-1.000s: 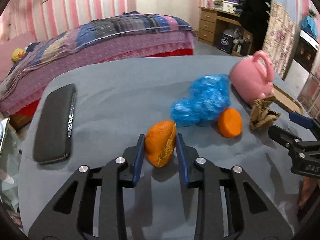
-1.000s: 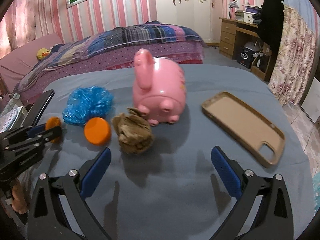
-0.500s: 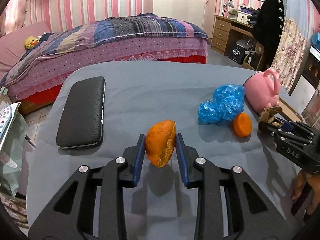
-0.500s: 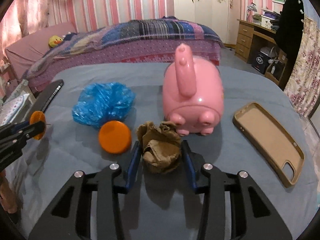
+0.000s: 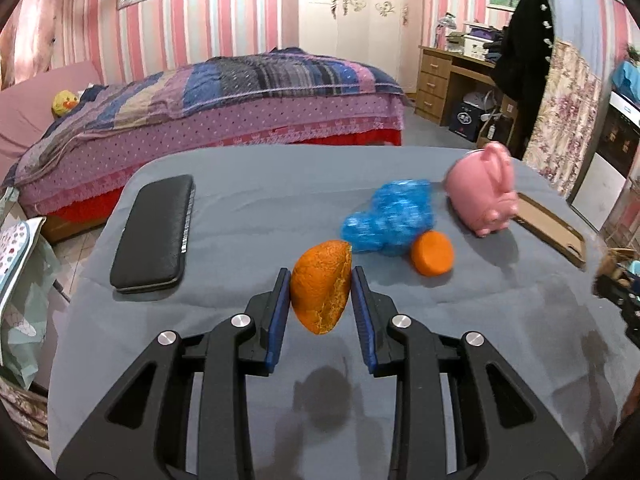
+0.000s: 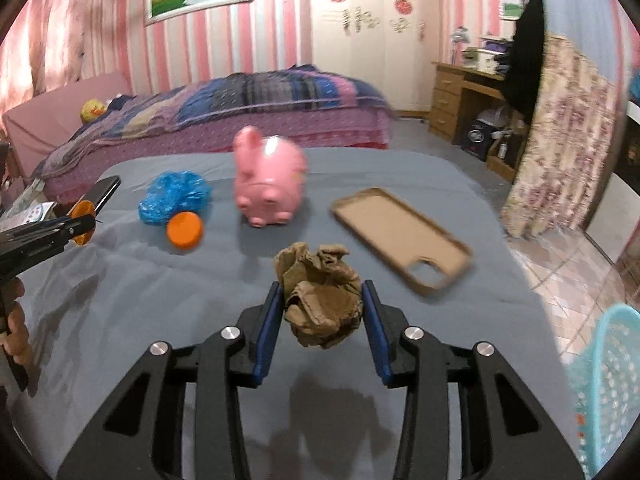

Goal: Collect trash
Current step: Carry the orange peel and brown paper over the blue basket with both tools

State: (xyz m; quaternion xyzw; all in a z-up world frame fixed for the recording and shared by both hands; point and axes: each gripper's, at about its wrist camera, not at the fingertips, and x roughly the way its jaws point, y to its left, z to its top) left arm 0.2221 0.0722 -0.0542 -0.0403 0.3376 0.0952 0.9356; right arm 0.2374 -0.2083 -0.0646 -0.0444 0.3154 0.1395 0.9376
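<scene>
Left gripper (image 5: 320,286) clamps peel (image 5: 321,285); right gripper (image 6: 322,304) clamps paper (image 6: 321,300). Bag (image 5: 390,218) and cap (image 5: 433,253) remain at one o'clock; basket (image 6: 612,384), probably the bin, at four.

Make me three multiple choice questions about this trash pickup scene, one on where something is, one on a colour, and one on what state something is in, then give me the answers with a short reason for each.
1. Where does the black case lie?
A. On the left part of the grey table
B. Under the pink piggy bank
C. Inside the tan phone case

2. What colour is the crumpled plastic bag beside the orange lid?
A. Green
B. Blue
C. White

3. What state is the crumpled brown paper in?
A. Lying flat on the table
B. Clamped in the right gripper above the table
C. Dropped in the turquoise basket

Answers:
1. A, the left wrist view shows it near the table's left edge.
2. B, it is bright blue in both views.
3. B, both jaws press its sides, and its shadow falls on the cloth below.
</scene>
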